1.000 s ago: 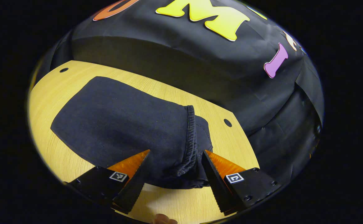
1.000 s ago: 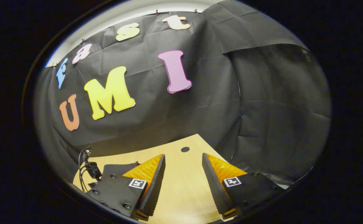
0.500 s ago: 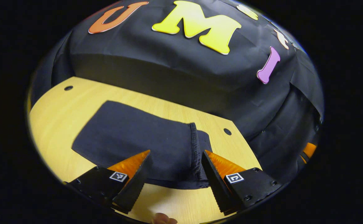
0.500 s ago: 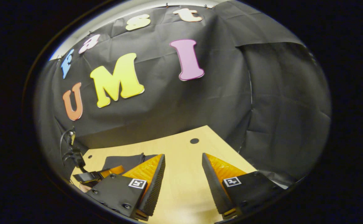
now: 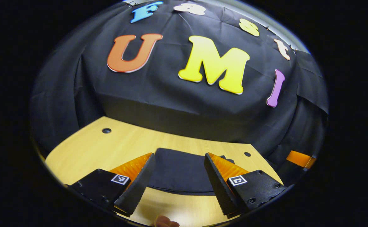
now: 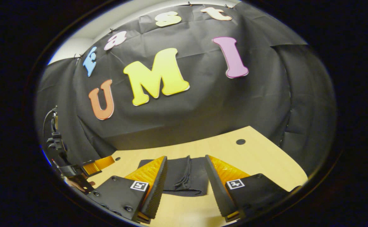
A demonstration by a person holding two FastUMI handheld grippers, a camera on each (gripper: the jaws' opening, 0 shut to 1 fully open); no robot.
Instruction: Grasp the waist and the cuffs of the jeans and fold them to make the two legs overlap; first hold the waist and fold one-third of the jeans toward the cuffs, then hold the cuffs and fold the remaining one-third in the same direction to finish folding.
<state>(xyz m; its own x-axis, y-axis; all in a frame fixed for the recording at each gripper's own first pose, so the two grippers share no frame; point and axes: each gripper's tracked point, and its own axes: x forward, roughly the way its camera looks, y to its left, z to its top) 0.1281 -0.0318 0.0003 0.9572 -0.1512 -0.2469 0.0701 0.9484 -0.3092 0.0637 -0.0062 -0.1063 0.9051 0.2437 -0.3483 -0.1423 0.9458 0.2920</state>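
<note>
Folded jeans (image 5: 179, 171) flat on wooden table (image 5: 86, 151), left gripper (image 5: 179, 176) and right gripper (image 6: 184, 178) above, jaws apart, empty

In the left gripper view, the folded jeans (image 5: 179, 171) ahead of my left hand-held gripper (image 5: 179, 171) run behind both of its fingers, so I cannot see either end of the bundle, and a fingertip of my own hand (image 5: 166, 221) is cut off at the bottom edge. In the right gripper view, my right hand-held gripper (image 6: 185, 171) hides both side edges of the jeans (image 6: 187, 176) behind its fingers, and the layers in the bundle are too dark to count. Far off to that gripper's left, my other hand-held gripper (image 6: 97, 164) is sliced by the edge, its fingers too small and too cut off to tell how they stand.
</note>
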